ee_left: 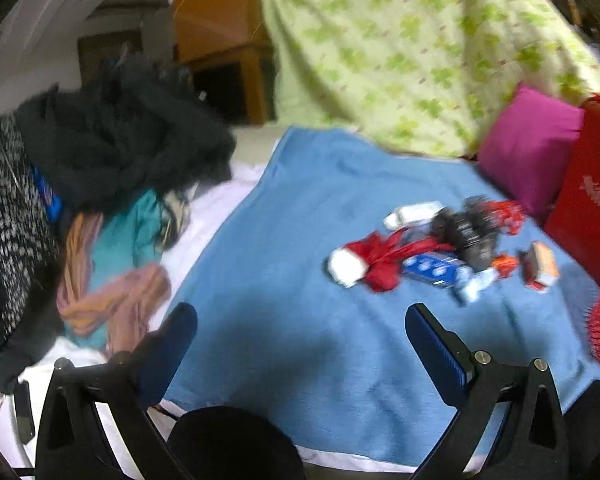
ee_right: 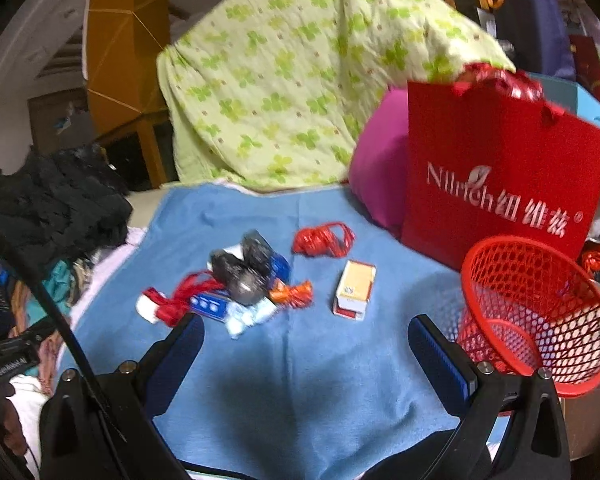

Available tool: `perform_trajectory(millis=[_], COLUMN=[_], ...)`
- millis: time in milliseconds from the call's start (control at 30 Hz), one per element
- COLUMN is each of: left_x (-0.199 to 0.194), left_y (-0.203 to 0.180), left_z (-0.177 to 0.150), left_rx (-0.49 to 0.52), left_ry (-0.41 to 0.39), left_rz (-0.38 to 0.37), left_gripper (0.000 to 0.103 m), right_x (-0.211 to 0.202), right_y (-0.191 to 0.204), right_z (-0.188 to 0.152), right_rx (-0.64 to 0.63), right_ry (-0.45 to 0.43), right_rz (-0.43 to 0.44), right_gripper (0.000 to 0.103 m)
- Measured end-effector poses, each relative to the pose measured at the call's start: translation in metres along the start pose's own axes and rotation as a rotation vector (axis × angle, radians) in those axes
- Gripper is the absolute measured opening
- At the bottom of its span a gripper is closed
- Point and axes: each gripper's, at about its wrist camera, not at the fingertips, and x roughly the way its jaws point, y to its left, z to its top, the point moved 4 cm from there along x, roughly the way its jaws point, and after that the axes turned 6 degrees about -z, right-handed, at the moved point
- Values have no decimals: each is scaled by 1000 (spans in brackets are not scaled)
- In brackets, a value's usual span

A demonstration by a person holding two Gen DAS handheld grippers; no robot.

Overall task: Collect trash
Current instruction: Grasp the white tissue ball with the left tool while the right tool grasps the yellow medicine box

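**Both claws open over the blue blanket, trash pile waiting**

Here we are above the bed, and both claws hang wide apart with nothing between the fingers. The left claw [ee_left: 302, 344] and the right claw [ee_right: 306, 350] each hover over bare blue blanket [ee_right: 300, 384], and the trash is not yet touched.

The landmark is the crumpled dark wrapper [ee_right: 244, 276] at the heart of the pile. Touching it on the near-left side lies a red ribbon bundle with a white end [ee_right: 164, 304], and just in front of it a blue packet [ee_right: 210, 304] and a pale crumpled scrap [ee_right: 246, 318]. Right against it to the right sits an orange wrapper [ee_right: 294, 294]. Further right, apart from the pile, lies a small yellow-and-white box [ee_right: 356, 286]; beyond the wrapper, a loose red curl of ribbon [ee_right: 324, 238]. The red mesh basket [ee_right: 532, 320] stands well to the right of the wrapper, tipped toward the camera, mouth open, with a red paper bag [ee_right: 500, 168] behind it.

From the right claw, the pile sits ahead and slightly left; the box is ahead, nearly centred. The frames are blurred, so exactly which scraps overlap is hard to say.

My read: the box is the clean first pick for the right claw — isolated, rigid, nearest the basket. Straddle its narrow sides, close firmly, lift clear before swinging right. Soft wrappers want a low pinch without snagging blanket.
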Motion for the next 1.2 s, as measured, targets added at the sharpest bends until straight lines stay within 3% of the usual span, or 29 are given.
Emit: perform_trajectory(millis=[167, 400, 533, 600, 733, 767, 833, 900, 933, 1067, 1133, 1200], left_x=[61, 123, 159, 173, 192, 196, 203, 213, 218, 230, 230, 227], left_y=[15, -4, -14, -14, -10, -10, -10, -11, -11, -17, -23, -30], left_z=[-1, 23, 30, 27, 17, 16, 15, 16, 16, 17, 17, 16], left_rx=[-50, -16, -2, 7, 19, 13, 15, 36, 39, 41, 61, 91], left_ry=[111, 131, 172, 199, 234, 240, 245, 249, 256, 271, 266, 254], left_rz=[-20, -137, -214, -222, -253, -269, -290, -286, -293, -344, -373, -394], left_gripper=[103, 103, 103, 103, 89, 86, 81, 76, 67, 50, 30, 24], right_x=[60, 135, 170, 186, 219, 226, 240, 245, 245, 240, 233, 227], right_y=[-14, -40, -51, -49, -37, -35, -31, -30, -30, -31, -31, -28], right_z=[-7, -2, 6, 11, 14, 11, 3, -2, -2, 2, 3, 4], right_rx=[21, 89, 181, 196, 144, 138, 128, 116, 117, 126, 120, 118], right_ry=[91, 178, 230, 255, 300, 318, 375, 399, 398, 371, 356, 346], right_rz=[-27, -49, -17, -5, -54, -60, -66, -85, -84, -52, -46, -25], right_gripper=[103, 103, 102, 96, 87, 80, 53, 52, 50, 49, 48, 48])
